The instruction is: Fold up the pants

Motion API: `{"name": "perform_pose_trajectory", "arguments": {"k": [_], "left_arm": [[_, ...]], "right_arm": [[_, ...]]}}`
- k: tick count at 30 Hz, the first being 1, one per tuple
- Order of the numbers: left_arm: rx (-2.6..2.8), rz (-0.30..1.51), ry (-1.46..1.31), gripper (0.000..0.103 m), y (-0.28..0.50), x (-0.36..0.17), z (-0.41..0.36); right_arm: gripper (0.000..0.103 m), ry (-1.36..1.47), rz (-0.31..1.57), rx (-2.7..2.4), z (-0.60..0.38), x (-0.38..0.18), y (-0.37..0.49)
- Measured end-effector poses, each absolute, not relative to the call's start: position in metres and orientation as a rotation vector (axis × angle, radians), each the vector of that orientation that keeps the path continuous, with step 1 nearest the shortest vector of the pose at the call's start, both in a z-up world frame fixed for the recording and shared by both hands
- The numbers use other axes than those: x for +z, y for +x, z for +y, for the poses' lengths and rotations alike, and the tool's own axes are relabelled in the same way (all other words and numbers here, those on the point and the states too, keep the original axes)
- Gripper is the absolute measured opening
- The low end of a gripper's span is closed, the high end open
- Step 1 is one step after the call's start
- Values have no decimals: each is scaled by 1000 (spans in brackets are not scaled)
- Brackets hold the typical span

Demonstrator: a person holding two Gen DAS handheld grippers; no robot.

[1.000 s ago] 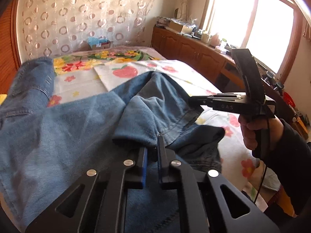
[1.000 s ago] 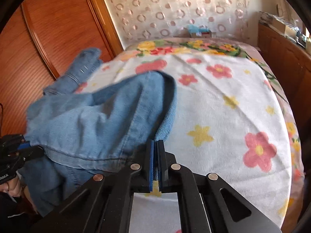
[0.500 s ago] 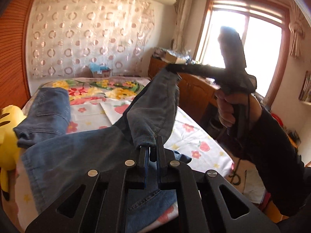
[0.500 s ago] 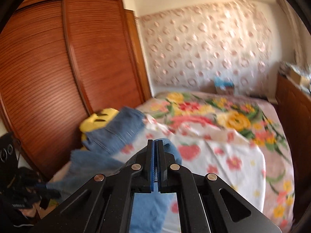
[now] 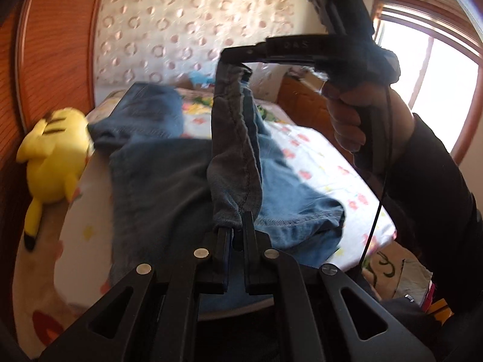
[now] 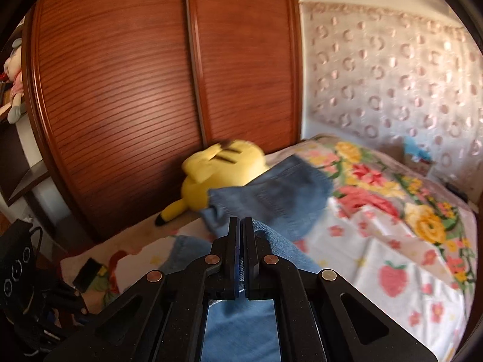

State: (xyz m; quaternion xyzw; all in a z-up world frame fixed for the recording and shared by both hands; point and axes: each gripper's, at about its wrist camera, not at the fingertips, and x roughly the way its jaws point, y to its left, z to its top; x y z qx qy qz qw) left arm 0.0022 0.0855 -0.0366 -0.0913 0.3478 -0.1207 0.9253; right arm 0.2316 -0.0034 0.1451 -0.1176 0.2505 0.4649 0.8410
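1. Floral-sheeted bed beside a wooden wardrobe; blue pants lie across its near end
2. Left gripper and right gripper each pinch the denim, one edge stretched between them
3. Step: lifting to straighten; next, lay flat

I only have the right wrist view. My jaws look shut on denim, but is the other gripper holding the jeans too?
Observer: Yes. The left gripper is shut on a hem of the jeans.
Operator: How does the cloth run between the two?
Observer: A strip of denim hangs taut from the right gripper, held high, down to the left one.
Operator: And the rest of the jeans?
Observer: They lie spread on the floral bedsheet, beside the yellow plush toy.
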Motion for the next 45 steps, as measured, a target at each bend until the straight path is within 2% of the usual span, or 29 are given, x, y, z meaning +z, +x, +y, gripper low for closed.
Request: {"name": "perform_pose_trajectory", "arguments": {"k": [6,8,10,12,13,15,19,24,28,32,39,45], "left_arm": [[-214,776,-216,8,5,-59,99],[-210,791,-212,12,6,-62,101],[-204,791,-196,16,6,-63,100],[-207,787,-188,23,0,-61,102],[-204,784,-182,25,0,-60,102],[-206,781,-177,29,-1,-58,101],[-239,780,-175,43,-1,-55,96],[-249,808,-183,58,1,-64,94],[-265,852,-175,80,4,-78,87],[-256,879,-162,80,5,-88,83],[-111,747,-226,80,-9,-64,118],[-46,733,-211,80,-7,-58,136]], "right_arm": [[2,-245,598,998,32,122,256],[11,-249,600,974,28,122,256],[31,-241,581,953,13,130,250],[43,-225,558,921,-6,135,248],[44,-218,550,906,-14,133,246],[45,-208,548,873,-36,134,247],[46,-223,548,785,-77,122,243],[47,-219,627,691,-112,82,234],[47,-199,693,651,-120,53,236],[47,-187,713,633,-123,43,232],[47,-177,757,611,-124,33,229],[47,-148,779,629,-129,24,239]]}}
